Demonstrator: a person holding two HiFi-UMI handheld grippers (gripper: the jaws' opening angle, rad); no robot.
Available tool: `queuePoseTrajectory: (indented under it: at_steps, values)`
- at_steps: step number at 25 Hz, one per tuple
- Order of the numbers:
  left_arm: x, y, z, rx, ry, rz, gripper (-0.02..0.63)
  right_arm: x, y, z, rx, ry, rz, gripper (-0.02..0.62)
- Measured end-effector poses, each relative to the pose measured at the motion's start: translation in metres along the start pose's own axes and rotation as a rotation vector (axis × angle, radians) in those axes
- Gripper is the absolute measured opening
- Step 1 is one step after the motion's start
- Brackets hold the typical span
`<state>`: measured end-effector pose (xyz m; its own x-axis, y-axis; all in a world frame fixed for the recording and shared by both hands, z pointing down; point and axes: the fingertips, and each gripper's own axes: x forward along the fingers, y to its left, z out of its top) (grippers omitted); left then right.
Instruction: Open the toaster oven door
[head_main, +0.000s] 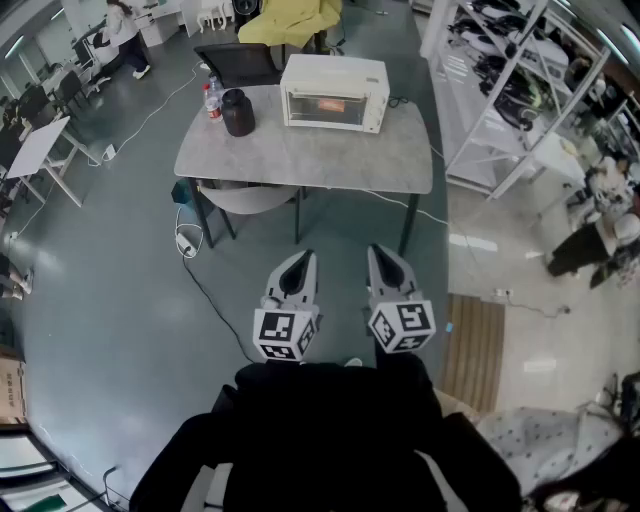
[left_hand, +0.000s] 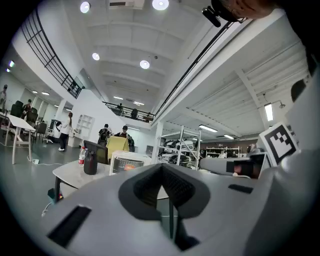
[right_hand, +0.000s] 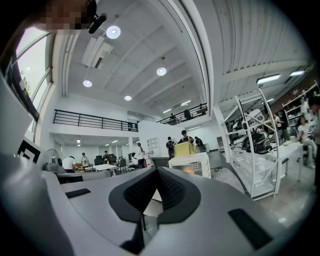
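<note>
A white toaster oven stands at the back of a grey table, its door shut and an orange glow behind the glass. The left gripper view has the toaster oven just above its jaws; in the right gripper view the toaster oven is small and distant. Both grippers are held low over the floor, well short of the table. My left gripper and right gripper point toward it. In each gripper view the jaws meet with nothing between them, at the left gripper and right gripper.
A black jar and a water bottle stand at the table's left end. A chair is behind the table. A white shelving rack lies to the right. Cables and a power strip lie on the floor at left.
</note>
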<state>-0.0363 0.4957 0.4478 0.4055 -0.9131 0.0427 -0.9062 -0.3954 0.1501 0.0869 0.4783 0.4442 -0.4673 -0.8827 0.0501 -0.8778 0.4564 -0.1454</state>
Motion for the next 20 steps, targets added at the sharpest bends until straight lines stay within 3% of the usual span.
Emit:
queuePoseTrajectory:
  at_steps: [9, 20]
  values:
    - [-0.016, 0.03, -0.002, -0.019, -0.007, -0.021, 0.003, 0.015, 0.036, -0.009, -0.024, 0.008, 0.003, 0.003]
    - [0.002, 0.058, -0.008, -0.02, 0.007, -0.024, 0.003, 0.046, 0.038, -0.012, -0.024, 0.005, -0.013, 0.003]
